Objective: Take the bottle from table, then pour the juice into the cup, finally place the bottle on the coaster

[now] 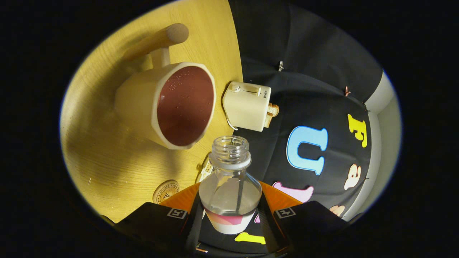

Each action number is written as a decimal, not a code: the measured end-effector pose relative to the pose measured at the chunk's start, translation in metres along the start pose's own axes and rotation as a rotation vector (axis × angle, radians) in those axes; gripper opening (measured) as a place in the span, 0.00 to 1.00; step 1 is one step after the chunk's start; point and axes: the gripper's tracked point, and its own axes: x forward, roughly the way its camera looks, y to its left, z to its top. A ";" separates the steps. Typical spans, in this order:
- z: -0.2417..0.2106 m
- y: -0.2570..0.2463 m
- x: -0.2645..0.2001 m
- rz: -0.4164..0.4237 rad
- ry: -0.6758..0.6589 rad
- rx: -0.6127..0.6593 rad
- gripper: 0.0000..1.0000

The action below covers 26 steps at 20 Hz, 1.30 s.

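Two-finger gripper (pixel 229 206), closed against the bottle (pixel 230 188) from both sides. Broad, flat-topped finger blocks left and right of the bottle, each marked with a small white-outlined square tag (pixel 177 213) at the corner nearest it. Slim slanted bars hugging the bottle's base.

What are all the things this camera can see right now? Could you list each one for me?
bottle: one, clear with no cap and a pink and white label, held between the fingers, mouth toward the cup.
cup: one, cream outside and dark red inside, with a long rounded handle, on the table just beyond the bottle's mouth.
coaster: one, round and tan with a stamped design, on the table beside the gripper.
toaster: one, cream, with toast in its slots, at the table's edge beyond the cup.
table: one, light yellow wood grain, under the cup and coaster.
gripper: one, its two fingers pressed on either side of the bottle's body.
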 end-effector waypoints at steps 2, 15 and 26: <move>0.001 -0.001 0.001 -0.003 -0.009 -0.013 0.73; 0.002 -0.008 0.005 -0.009 -0.039 -0.104 0.73; 0.003 -0.015 0.005 -0.020 -0.063 -0.189 0.73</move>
